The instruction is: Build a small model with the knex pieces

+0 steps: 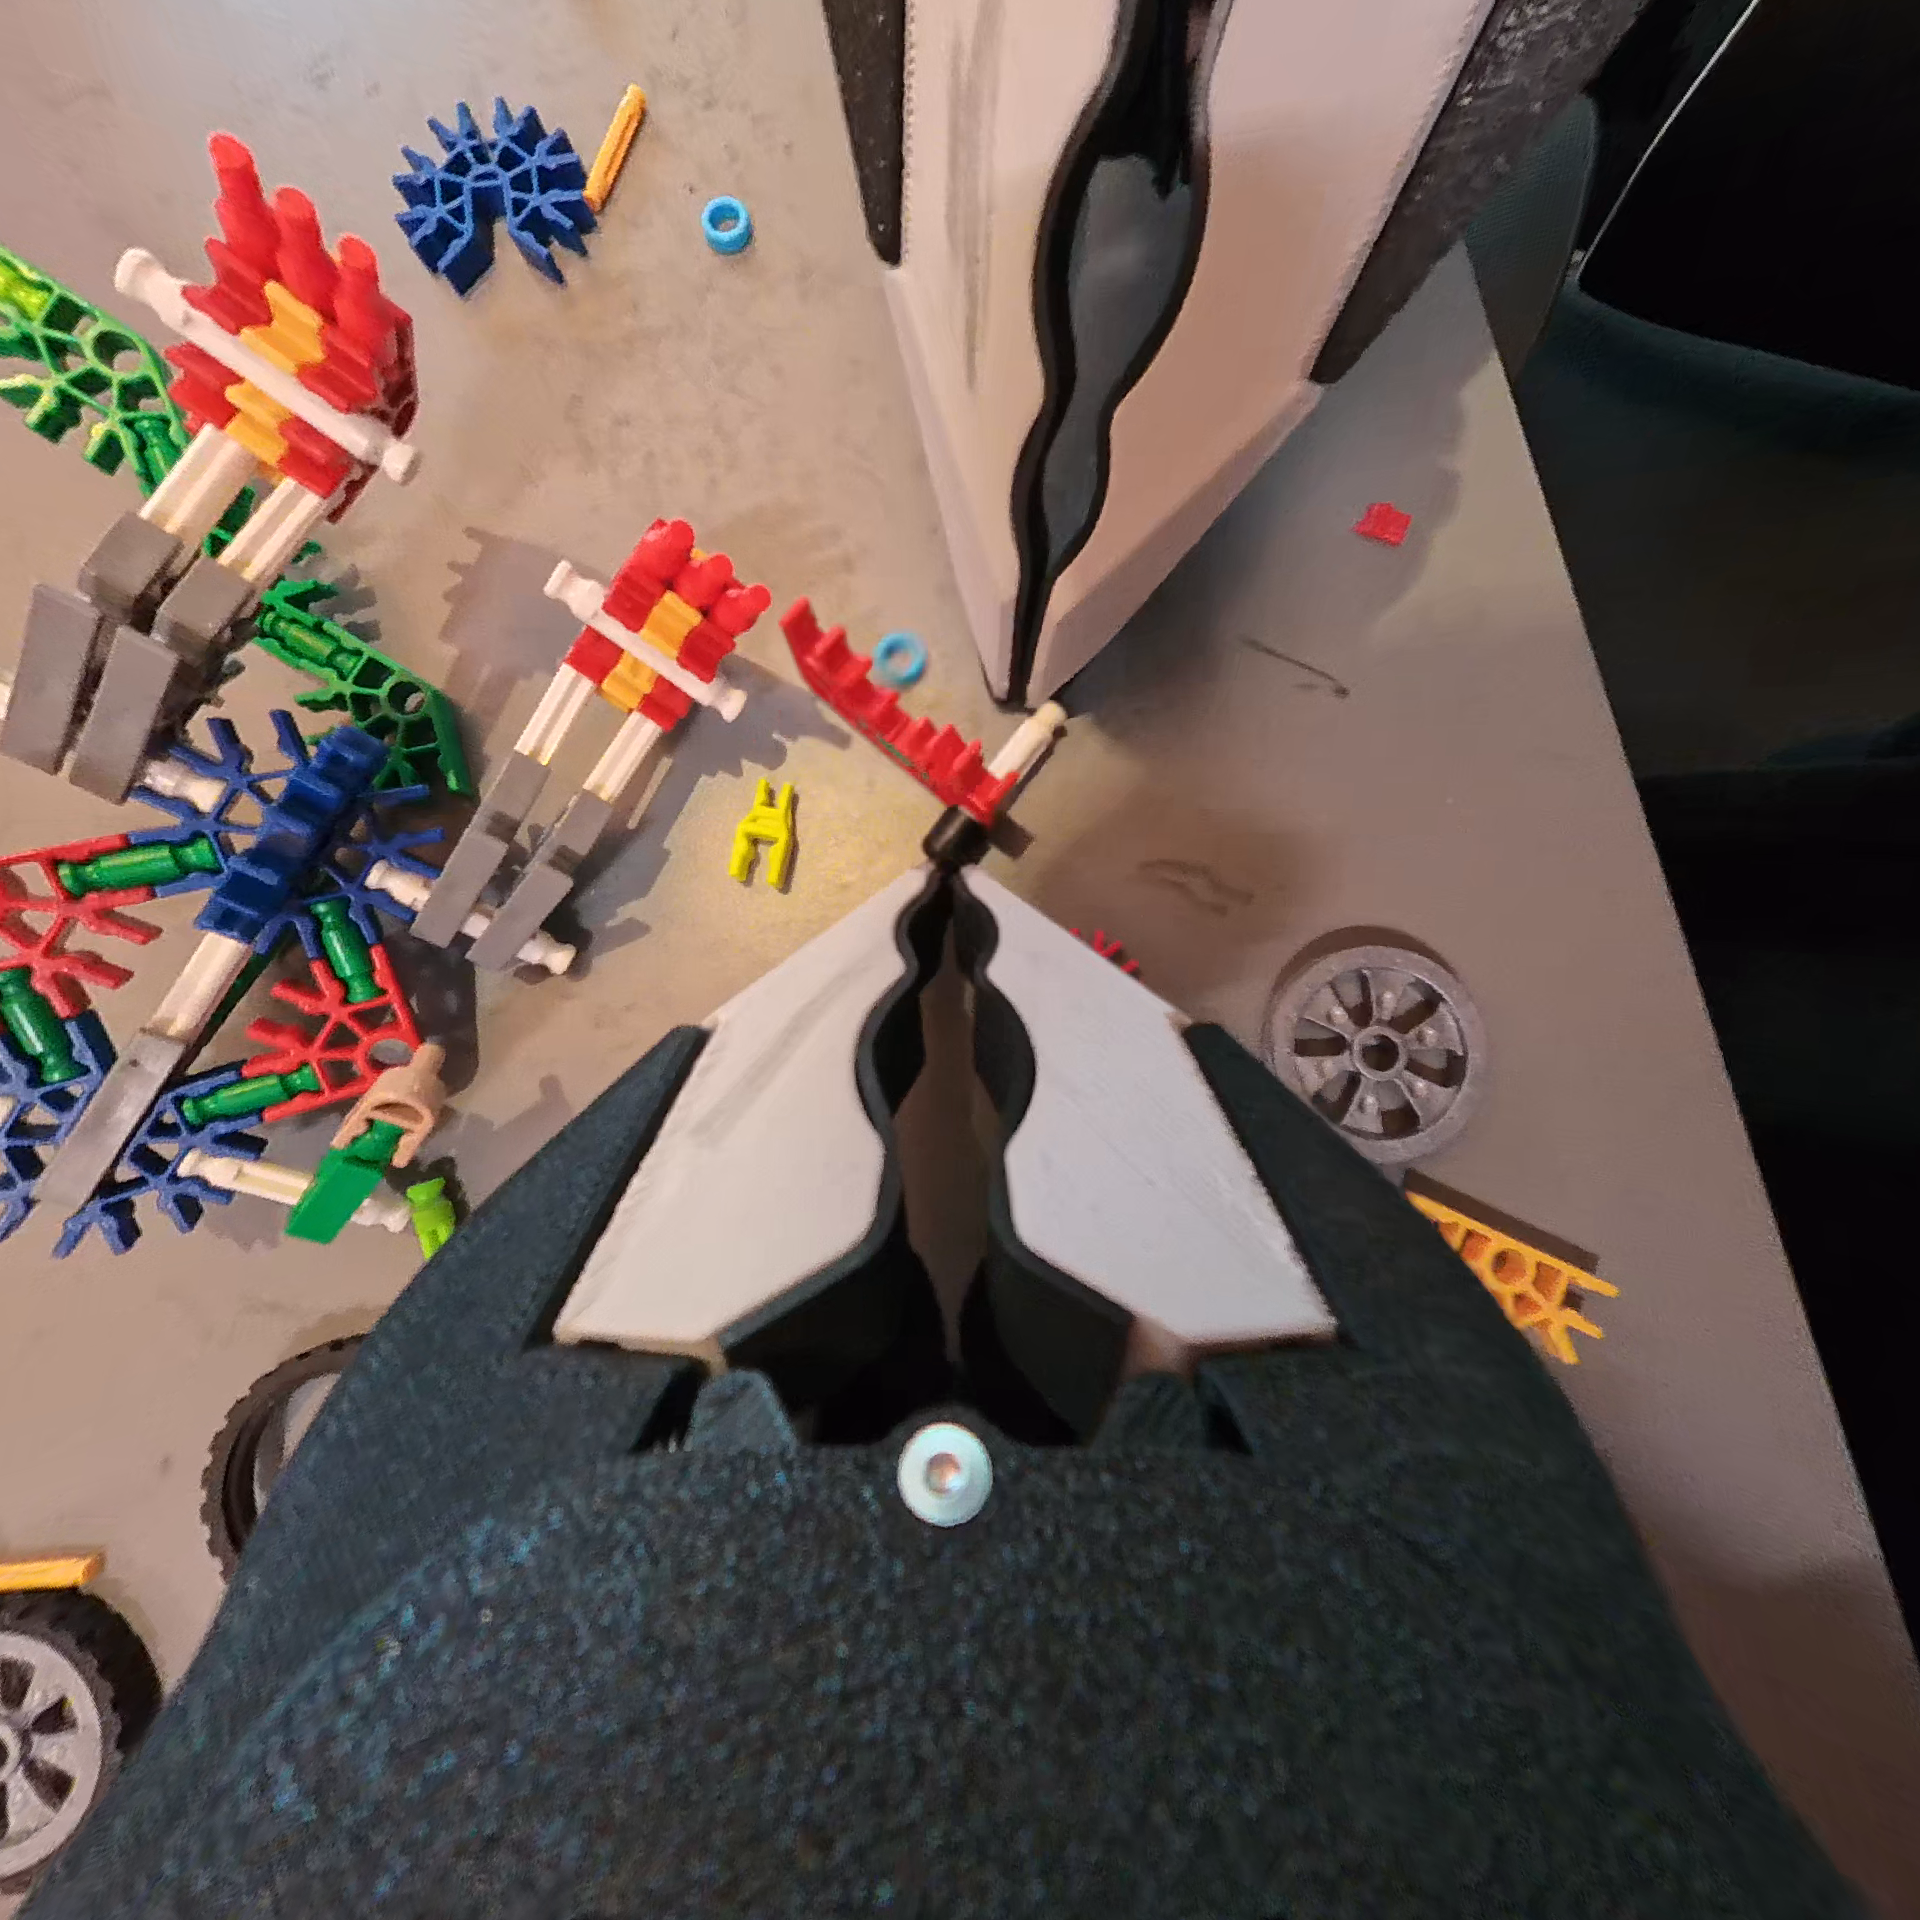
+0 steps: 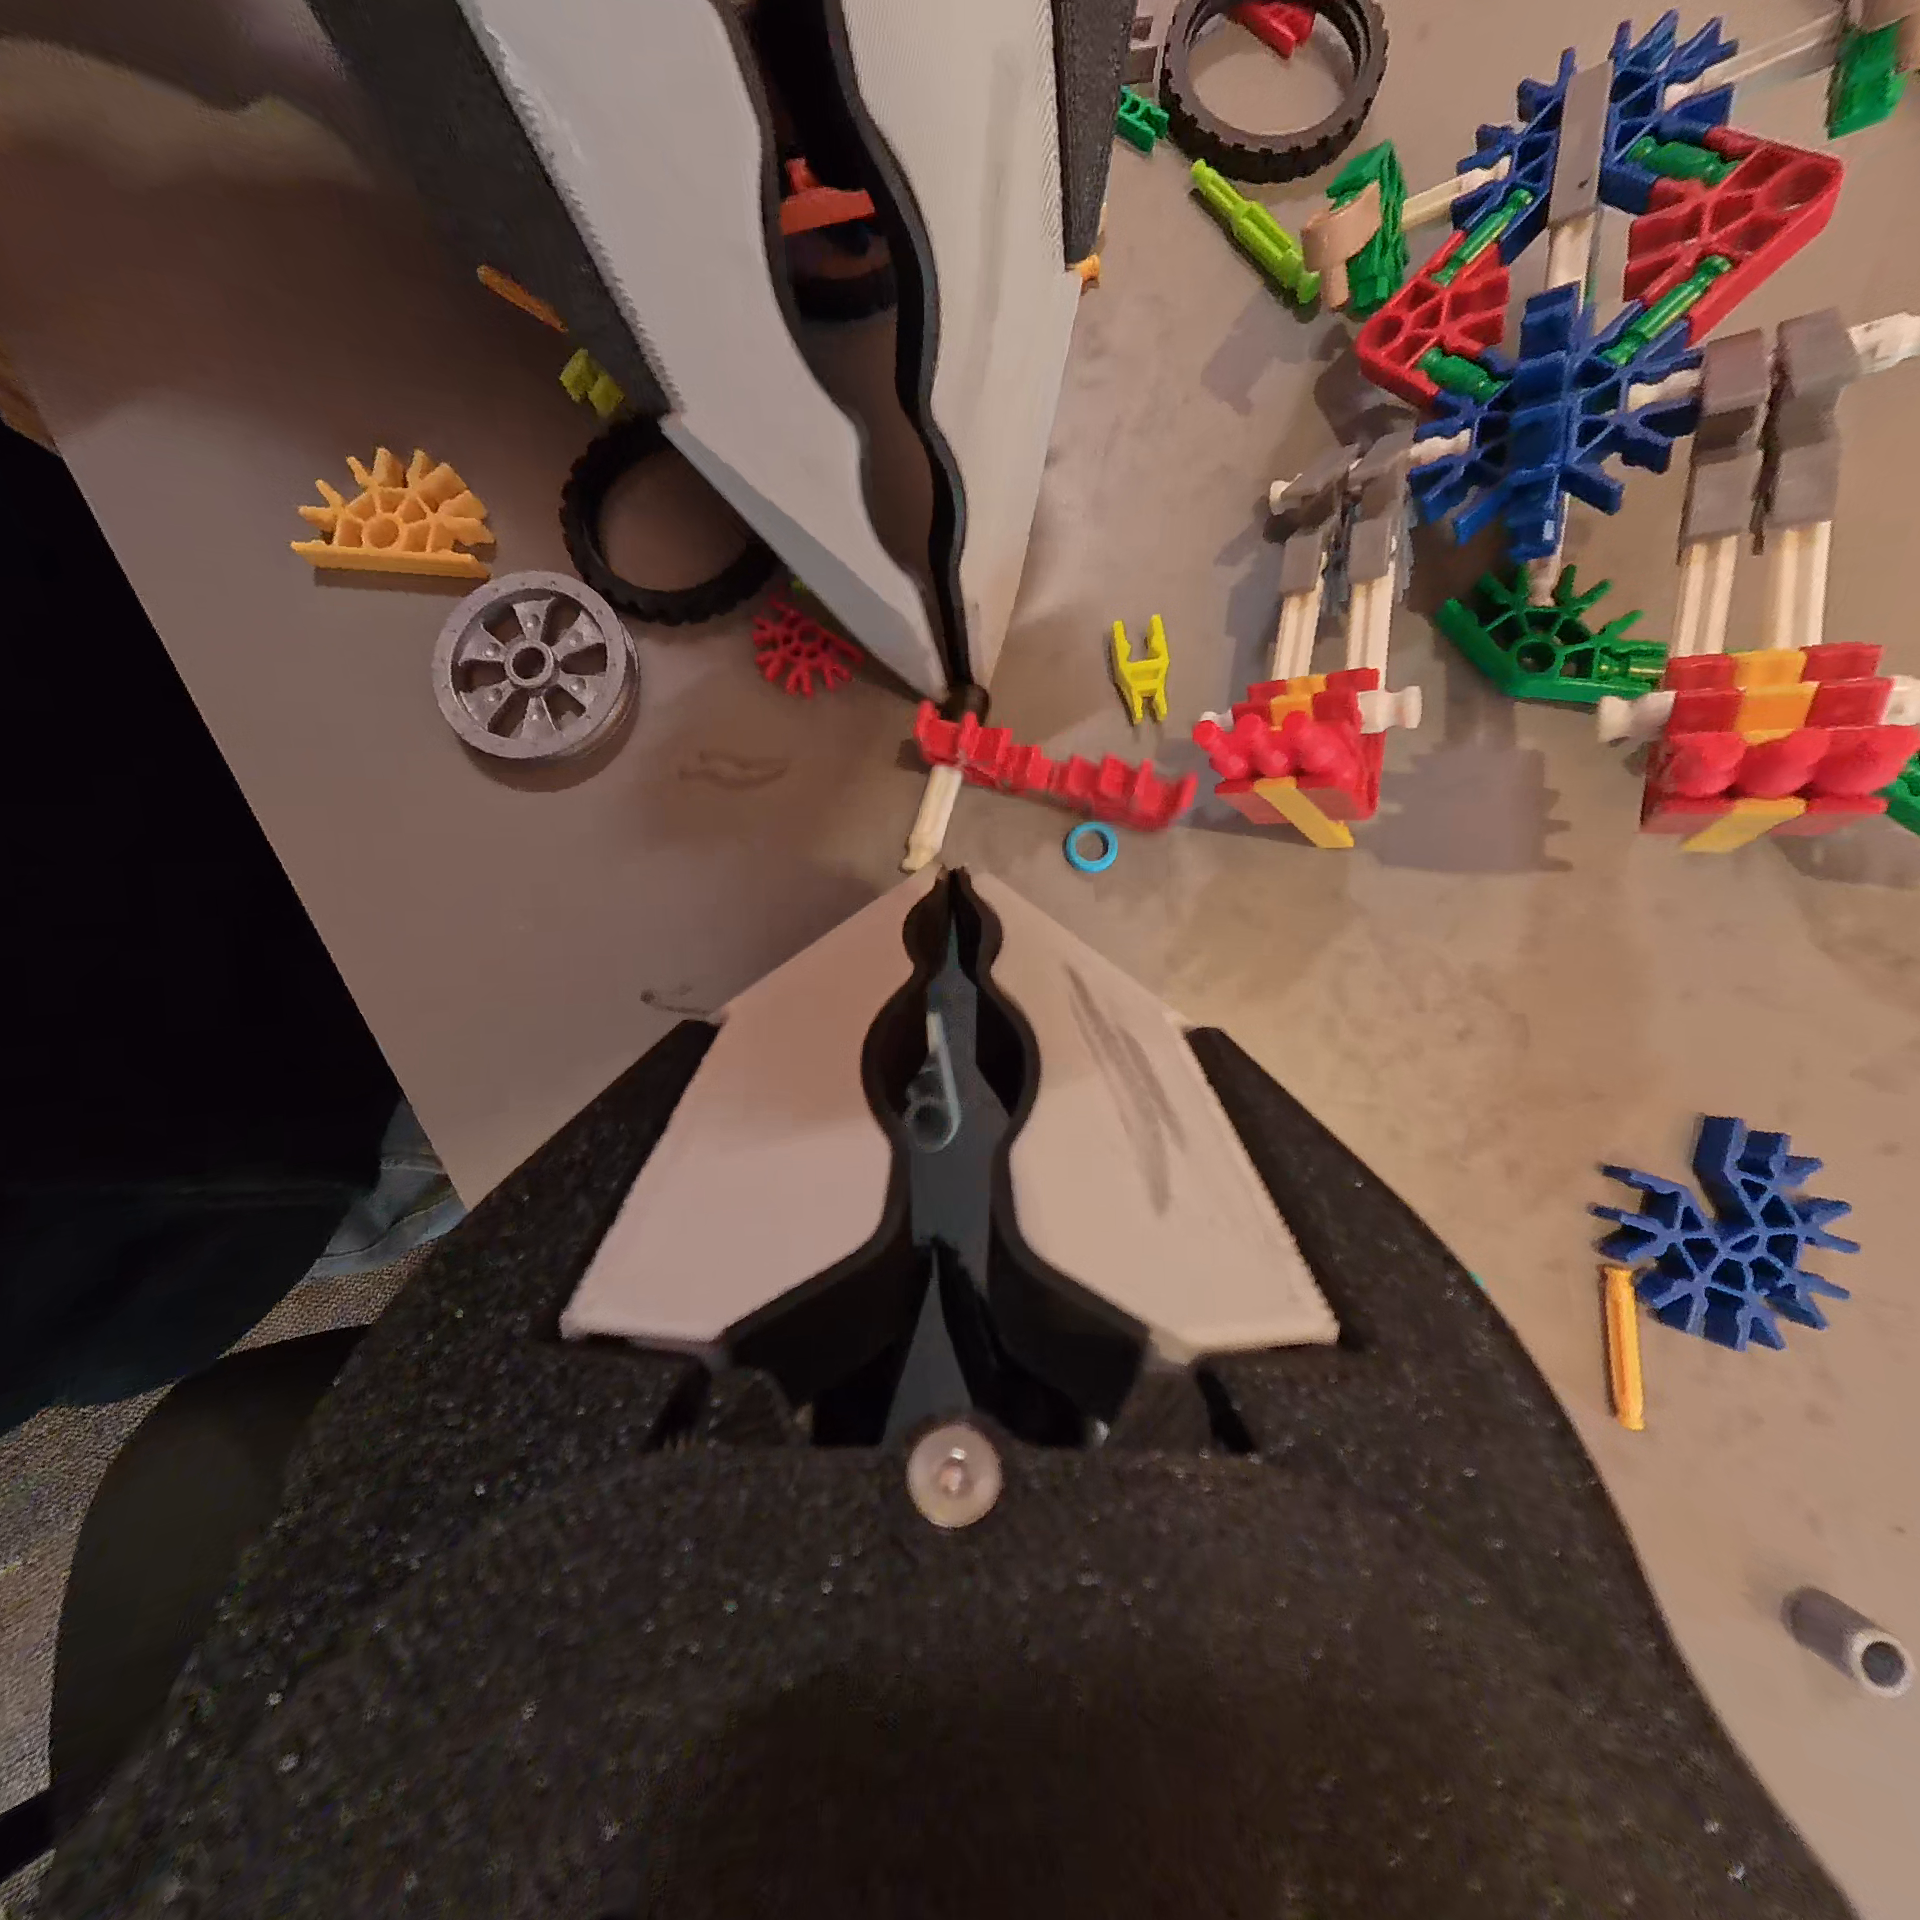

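Observation:
A short white rod (image 1: 1023, 753) passes through one end of a red toothed connector (image 1: 894, 717), with a small black piece (image 1: 961, 831) on the rod's near end. My left gripper (image 1: 940, 881) is shut, and its tips are right against the black piece. My right gripper (image 2: 948, 878) is shut, and its tips touch the rod's (image 2: 935, 805) other end. The right gripper comes in from the top of the left wrist view (image 1: 1023, 698). The left gripper comes in from the top of the right wrist view (image 2: 956, 686). The red connector (image 2: 1049, 769) is blurred there.
A blue ring (image 1: 891, 657) and a yellow clip (image 1: 767, 831) lie close by on the grey table (image 1: 1299, 790). A grey wheel hub (image 1: 1374, 1060), an orange connector (image 1: 1527, 1288) and a black tyre (image 2: 665, 540) lie near the table's edge. Built rod-and-connector models (image 1: 260, 831) fill the left. Both grippers' tips are close together, under 4 cm apart. From the left gripper's tips to the grey wheel hub (image 1: 1374, 1060) is close to 8 cm. It is also in sight in the right wrist view (image 2: 529, 658).

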`<state>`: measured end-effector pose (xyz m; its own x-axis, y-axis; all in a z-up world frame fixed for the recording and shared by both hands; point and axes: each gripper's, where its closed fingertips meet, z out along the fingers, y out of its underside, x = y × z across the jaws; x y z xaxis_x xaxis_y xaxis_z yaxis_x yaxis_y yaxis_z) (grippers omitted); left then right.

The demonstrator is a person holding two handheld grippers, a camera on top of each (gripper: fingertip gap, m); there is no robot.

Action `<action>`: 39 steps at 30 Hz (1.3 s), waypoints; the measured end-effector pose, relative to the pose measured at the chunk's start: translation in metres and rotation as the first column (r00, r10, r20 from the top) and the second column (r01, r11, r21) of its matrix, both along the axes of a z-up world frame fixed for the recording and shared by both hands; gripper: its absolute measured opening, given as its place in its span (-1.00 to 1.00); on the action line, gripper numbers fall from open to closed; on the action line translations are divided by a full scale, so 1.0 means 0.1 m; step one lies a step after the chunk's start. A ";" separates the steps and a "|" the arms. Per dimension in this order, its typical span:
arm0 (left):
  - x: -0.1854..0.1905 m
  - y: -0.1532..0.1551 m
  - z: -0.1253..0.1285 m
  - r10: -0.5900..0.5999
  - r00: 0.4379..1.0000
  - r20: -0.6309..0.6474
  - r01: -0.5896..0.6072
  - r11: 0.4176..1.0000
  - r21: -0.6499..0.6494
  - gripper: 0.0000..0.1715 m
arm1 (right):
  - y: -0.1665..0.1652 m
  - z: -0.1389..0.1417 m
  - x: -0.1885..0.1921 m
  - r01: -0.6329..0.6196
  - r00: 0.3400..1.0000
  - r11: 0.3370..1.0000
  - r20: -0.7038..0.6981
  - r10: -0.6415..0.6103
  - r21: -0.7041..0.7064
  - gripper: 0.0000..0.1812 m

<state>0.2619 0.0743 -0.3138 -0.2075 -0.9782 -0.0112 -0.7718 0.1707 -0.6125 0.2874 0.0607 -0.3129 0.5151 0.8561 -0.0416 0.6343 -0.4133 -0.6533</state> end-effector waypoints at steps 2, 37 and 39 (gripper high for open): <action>0.00 0.00 0.00 0.000 1.000 0.002 0.000 1.000 -0.005 -1.00 | 0.00 0.00 0.00 0.003 1.000 1.000 -0.001 -0.003 0.003 -1.00; 0.00 -0.02 0.01 0.011 0.999 -0.030 -0.012 0.999 -0.047 -0.70 | 0.03 0.08 -0.17 0.137 0.991 0.989 -0.023 -0.135 0.061 -0.92; 0.02 -0.03 0.01 0.017 1.000 -0.026 -0.018 0.998 -0.057 -0.59 | 0.03 0.06 -0.17 0.136 0.991 0.988 -0.008 -0.135 0.068 -0.92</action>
<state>0.2637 0.0709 -0.3124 -0.1896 -0.9806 0.0496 -0.7900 0.1224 -0.6007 0.2699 0.0638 -0.3068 0.6266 0.7793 0.0128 0.5730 -0.4495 -0.6853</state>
